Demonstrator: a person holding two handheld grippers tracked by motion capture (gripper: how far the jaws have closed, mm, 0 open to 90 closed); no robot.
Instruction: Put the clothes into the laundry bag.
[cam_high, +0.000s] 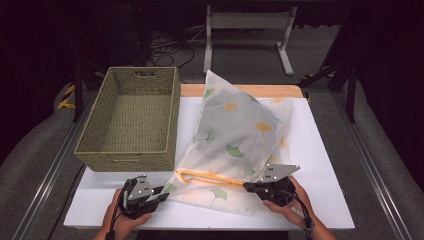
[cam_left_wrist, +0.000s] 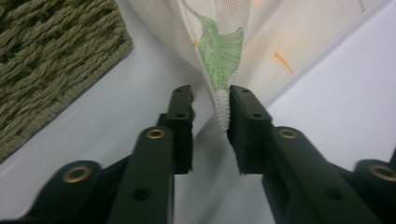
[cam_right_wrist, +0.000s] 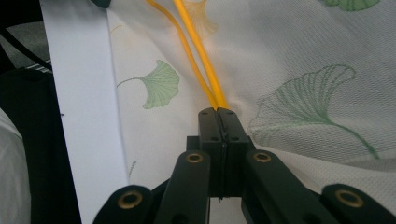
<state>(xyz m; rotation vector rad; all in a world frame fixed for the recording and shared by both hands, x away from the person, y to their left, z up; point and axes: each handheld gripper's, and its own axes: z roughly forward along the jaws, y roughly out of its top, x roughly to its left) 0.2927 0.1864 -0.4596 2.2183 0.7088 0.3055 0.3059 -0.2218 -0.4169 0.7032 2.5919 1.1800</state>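
Yellow drawstring (cam_high: 210, 177) runs across the mesh bag's (cam_high: 240, 135) near end, just right of the basket (cam_high: 131, 117). The right claw (cam_high: 248, 186) is clamped on the cord's right end. The left claw (cam_high: 162, 192) stands slightly parted astride the bag's left corner, not gripping.

White mesh bag (cam_high: 240, 135) with green and yellow leaves; orange drawstring (cam_high: 210, 177); olive basket (cam_high: 131, 120).

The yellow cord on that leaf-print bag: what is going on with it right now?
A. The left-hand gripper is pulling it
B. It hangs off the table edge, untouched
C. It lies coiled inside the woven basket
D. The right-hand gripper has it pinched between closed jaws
D: in the right gripper view the right gripper has its jaws pressed together on the end of the yellow cord, which runs across the bag.
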